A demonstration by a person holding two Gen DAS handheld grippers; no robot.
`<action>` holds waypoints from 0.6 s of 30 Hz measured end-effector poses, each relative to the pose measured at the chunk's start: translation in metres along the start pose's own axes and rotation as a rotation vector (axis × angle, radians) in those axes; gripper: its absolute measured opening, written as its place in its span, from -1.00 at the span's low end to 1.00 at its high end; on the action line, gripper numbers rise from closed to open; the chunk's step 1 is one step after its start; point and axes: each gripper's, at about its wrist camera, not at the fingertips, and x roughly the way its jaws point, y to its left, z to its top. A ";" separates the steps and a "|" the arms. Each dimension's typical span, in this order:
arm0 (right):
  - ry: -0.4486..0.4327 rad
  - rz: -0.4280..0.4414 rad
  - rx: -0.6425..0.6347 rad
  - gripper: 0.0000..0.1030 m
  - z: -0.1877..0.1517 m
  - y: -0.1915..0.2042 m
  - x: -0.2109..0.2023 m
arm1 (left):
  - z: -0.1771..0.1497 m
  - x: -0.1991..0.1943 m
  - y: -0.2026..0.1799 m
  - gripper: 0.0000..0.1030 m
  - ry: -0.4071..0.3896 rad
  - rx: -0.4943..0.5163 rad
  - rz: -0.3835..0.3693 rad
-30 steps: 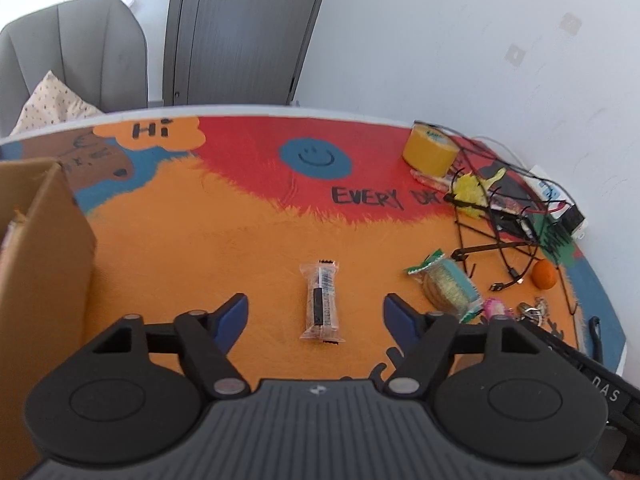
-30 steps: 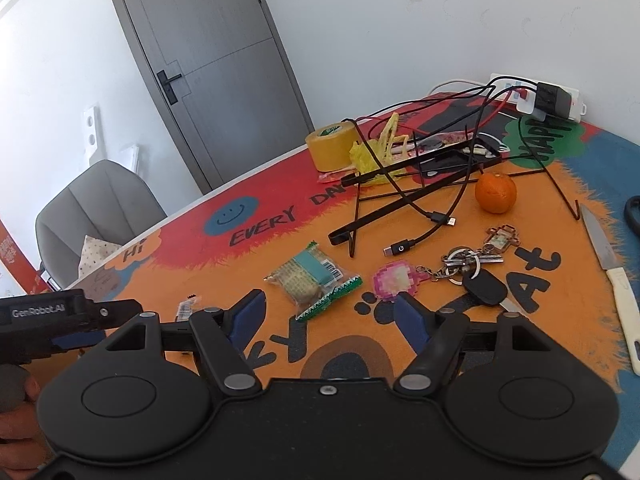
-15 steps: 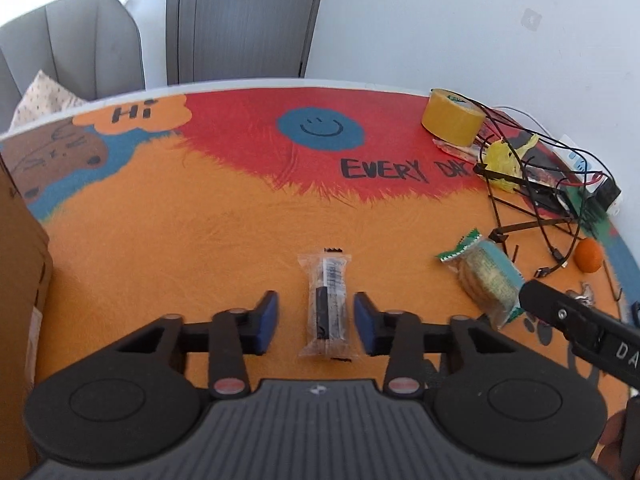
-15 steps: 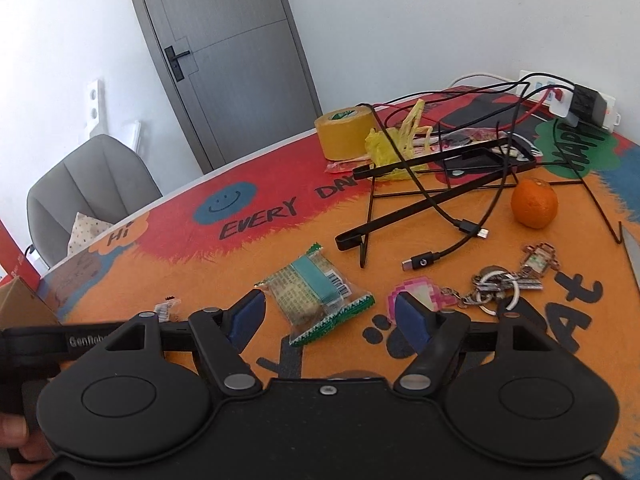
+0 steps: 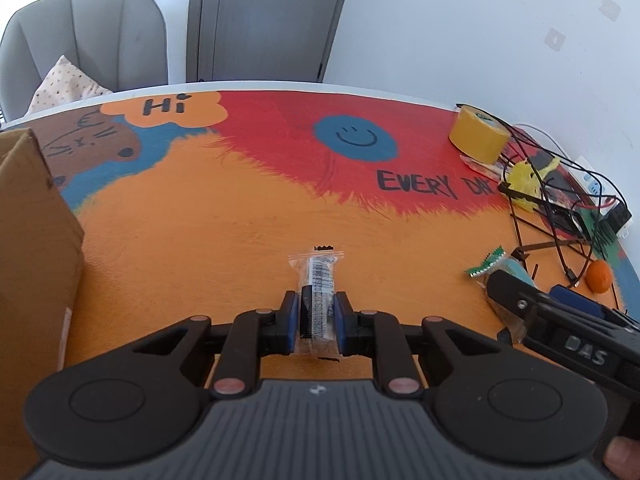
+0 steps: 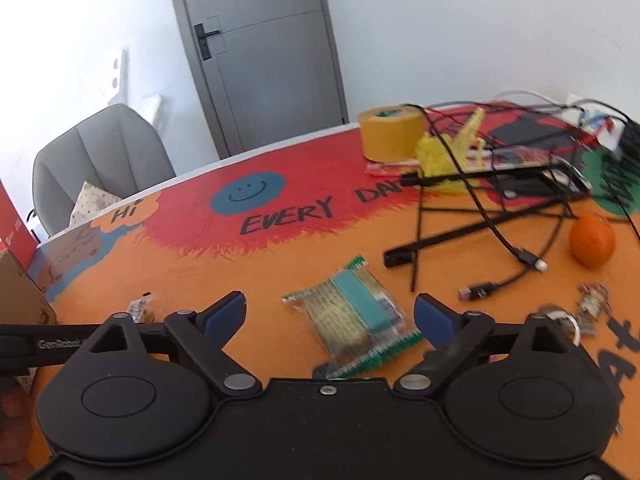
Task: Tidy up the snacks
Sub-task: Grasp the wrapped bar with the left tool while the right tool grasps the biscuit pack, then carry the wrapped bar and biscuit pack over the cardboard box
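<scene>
My left gripper (image 5: 317,322) pinched the slim, clear-wrapped snack bar (image 5: 318,300), its long axis running near-to-far on the tabletop (image 5: 200,240); my right gripper (image 6: 330,312) was opening around the crinkly, rectangular cracker packet (image 6: 352,320) without touching it.

Snack bar (image 5: 317,300): slim, dark, sealed in a clear wrapper with a barcode strip; lay flat on the orange part of the table, long axis pointing away from the camera, near half pinched from both sides.
Cracker pack (image 6: 352,316): clear wrapper, green zigzag ends, teal band across pale crackers; lay flat on the orange surface, skewed diagonally, apart from the bar.
Cardboard box (image 5: 32,248): brown, stood at the table's left edge.
</scene>
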 end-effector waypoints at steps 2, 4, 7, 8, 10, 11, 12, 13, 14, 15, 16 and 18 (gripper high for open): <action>-0.005 0.004 -0.007 0.81 0.001 0.001 0.005 | 0.002 -0.002 0.004 -0.66 0.002 -0.032 -0.006; 0.002 0.000 0.001 0.81 0.002 0.001 0.009 | 0.003 -0.005 0.004 -0.66 -0.003 -0.037 -0.011; 0.021 0.001 -0.012 0.59 0.000 0.005 0.012 | 0.002 -0.010 0.005 -0.66 -0.013 -0.035 -0.012; 0.037 0.004 -0.022 0.29 -0.002 0.008 0.012 | 0.002 -0.011 0.006 -0.66 -0.012 -0.038 -0.013; 0.060 0.021 -0.018 -0.06 -0.005 0.011 0.009 | 0.000 -0.015 0.009 -0.66 -0.015 -0.041 -0.014; 0.057 0.028 -0.017 -0.06 -0.007 0.012 0.006 | 0.000 -0.017 0.010 -0.66 -0.018 -0.044 -0.016; 0.054 0.034 -0.018 -0.06 -0.009 0.014 0.002 | -0.001 -0.020 0.012 -0.66 -0.022 -0.046 -0.017; 0.050 0.039 -0.017 -0.06 -0.011 0.015 -0.002 | -0.002 -0.023 0.013 -0.66 -0.025 -0.047 -0.019; 0.049 0.045 -0.011 -0.06 -0.012 0.017 -0.005 | -0.003 -0.025 0.015 -0.66 -0.028 -0.047 -0.021; 0.049 0.050 -0.004 -0.06 -0.014 0.018 -0.008 | -0.003 -0.028 0.016 -0.66 -0.031 -0.049 -0.022; 0.048 0.053 0.001 -0.07 -0.015 0.019 -0.011 | -0.004 -0.030 0.017 -0.66 -0.033 -0.051 -0.025; 0.042 0.053 0.005 -0.07 -0.016 0.022 -0.017 | -0.006 -0.036 0.020 -0.66 -0.038 -0.053 -0.030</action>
